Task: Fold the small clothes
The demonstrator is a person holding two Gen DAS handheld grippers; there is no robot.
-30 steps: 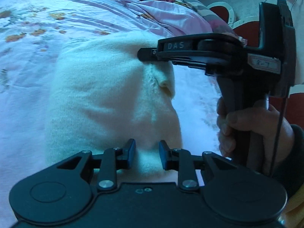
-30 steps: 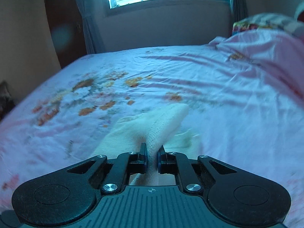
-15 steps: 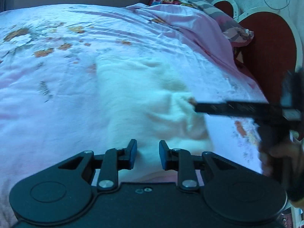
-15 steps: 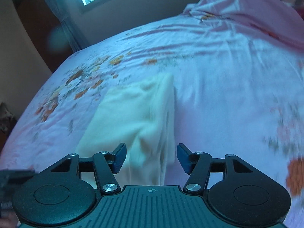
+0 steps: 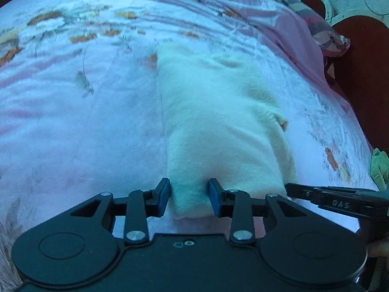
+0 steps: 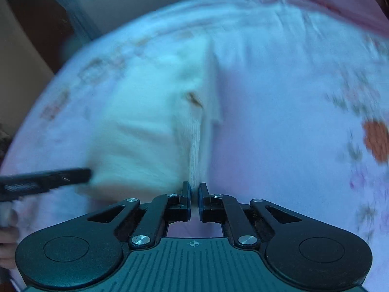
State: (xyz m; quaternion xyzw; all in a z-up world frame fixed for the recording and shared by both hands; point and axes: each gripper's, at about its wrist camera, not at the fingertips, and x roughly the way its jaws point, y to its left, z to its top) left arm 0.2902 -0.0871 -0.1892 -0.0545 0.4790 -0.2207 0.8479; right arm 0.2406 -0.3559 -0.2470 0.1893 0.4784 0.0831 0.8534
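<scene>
The cream garment [image 5: 218,126], half-folded on the bed [image 5: 85,121], has been re-pinched at its near edge by the right claw [image 6: 193,198]; the left claw [image 5: 188,198], opening, straddles the hem for the next fold.

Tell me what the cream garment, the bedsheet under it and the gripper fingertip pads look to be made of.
Cream garment: soft knit, probably cotton or fleece; fuzzy matte surface, with a ribbed edge in the right wrist view.
Bedsheet: thin woven cloth, pink with printed orange flowers, fine creases, slight sheen; fibre unclear.
Pads: blue, matte, likely rubber or soft plastic on black hard-plastic fingers.
</scene>
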